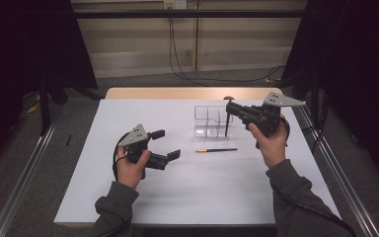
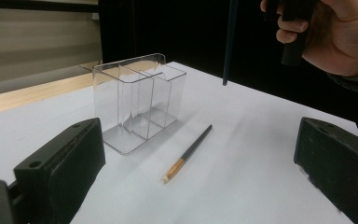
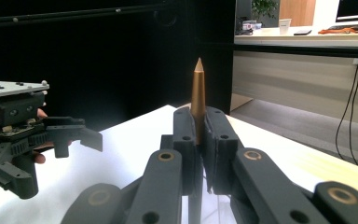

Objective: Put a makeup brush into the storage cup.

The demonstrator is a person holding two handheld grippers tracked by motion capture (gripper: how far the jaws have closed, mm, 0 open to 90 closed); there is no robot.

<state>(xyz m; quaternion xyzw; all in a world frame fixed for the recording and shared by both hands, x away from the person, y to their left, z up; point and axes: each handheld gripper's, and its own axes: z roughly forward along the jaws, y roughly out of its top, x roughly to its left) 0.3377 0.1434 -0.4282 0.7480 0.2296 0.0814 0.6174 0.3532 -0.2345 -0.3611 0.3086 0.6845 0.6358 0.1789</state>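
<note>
A clear plastic organizer (image 1: 208,121) with several compartments stands at the table's middle back, also in the left gripper view (image 2: 137,100). My right gripper (image 1: 229,106) (image 3: 199,135) is shut on a slim brush (image 1: 226,123). Its gold pointed end (image 3: 198,88) sticks up, and its dark handle (image 2: 228,46) hangs in the air by the organizer's right end. A second brush (image 1: 217,149) (image 2: 189,153) lies flat on the white surface in front of the organizer. My left gripper (image 1: 168,143) (image 2: 198,158) is held open at the left, nothing between its jaws, aimed at that brush.
The white sheet (image 1: 192,187) covers the table, with a wooden strip (image 1: 187,93) along the far edge. Metal rails (image 1: 335,168) run along both sides. Dark curtains and cables stand beyond the table.
</note>
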